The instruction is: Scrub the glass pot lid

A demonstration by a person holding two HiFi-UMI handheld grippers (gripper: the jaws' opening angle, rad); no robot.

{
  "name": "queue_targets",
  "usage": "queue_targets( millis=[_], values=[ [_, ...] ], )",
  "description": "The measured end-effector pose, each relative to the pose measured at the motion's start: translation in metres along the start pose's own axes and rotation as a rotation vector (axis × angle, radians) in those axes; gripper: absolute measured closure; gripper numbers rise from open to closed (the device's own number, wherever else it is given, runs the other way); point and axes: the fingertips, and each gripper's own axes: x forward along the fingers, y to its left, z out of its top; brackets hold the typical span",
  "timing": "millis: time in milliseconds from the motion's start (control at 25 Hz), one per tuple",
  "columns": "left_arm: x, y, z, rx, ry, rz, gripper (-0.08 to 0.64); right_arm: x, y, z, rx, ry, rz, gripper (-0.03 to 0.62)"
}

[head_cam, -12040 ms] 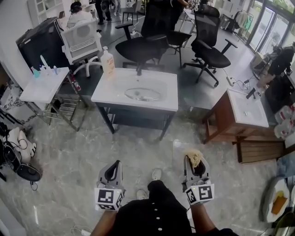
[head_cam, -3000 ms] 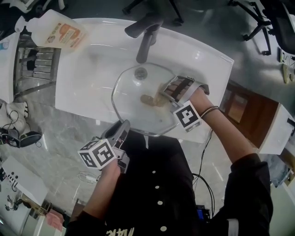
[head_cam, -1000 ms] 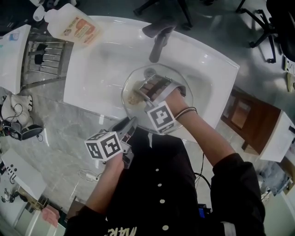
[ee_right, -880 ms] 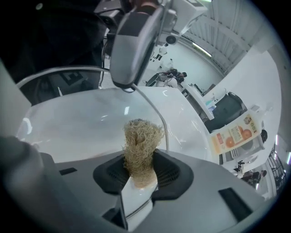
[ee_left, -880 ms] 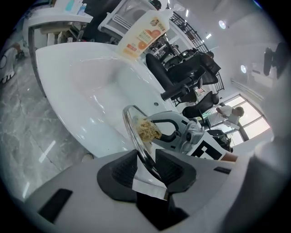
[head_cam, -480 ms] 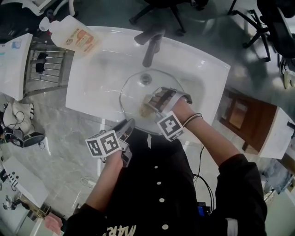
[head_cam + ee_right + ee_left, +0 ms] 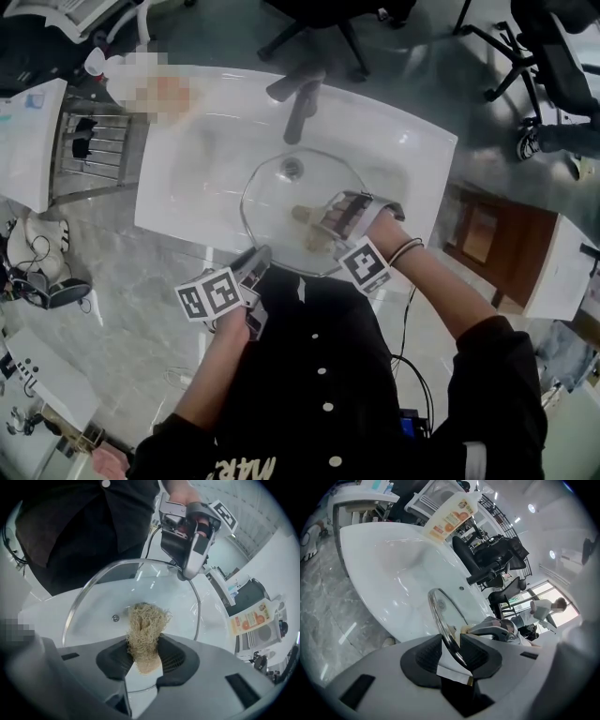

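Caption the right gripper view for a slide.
Right gripper clamps a tan fibrous scrubber against the round glass pot lid, whose rim the left gripper holds.

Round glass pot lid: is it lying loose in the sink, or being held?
Held. The left gripper is clamped on the metal rim of the round glass pot lid, over the white sink.

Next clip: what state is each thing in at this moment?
glass pot lid: gripped at its rim, over the sink basin.
left gripper: shut on the lid's rim.
right gripper: shut on the scrubber.
scrubber: clamped, tip against the lid's glass.
faucet: no water visible.
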Motion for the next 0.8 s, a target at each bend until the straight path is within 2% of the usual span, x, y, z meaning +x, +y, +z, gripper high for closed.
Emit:
queue_targets(
  millis=[400, 520, 680, 800],
  values=[
    [0.001, -0.002, 0.001, 0.009, -0.007, -0.015, 0.42, -0.022, 0.04, -0.024, -0.004, 0.028, 0.071, 0.451],
    [0.0, -0.001, 0.001, -0.015, -0.013, -0.023, 0.425, -0.03, 0.05, -0.029, -0.014, 0.026, 0.116, 0.451],
    [0.0, -0.002, 0.0, -0.011, -0.014, -0.026, 0.425, -0.039, 0.065, -0.035, -0.052, 0.035, 0.194, 0.451],
    [0.0, -0.004, 0.001, -0.014, -0.017, -0.036, 0.426, -0.041, 0.069, -0.039, -0.065, 0.039, 0.221, 0.453]
  ],
)
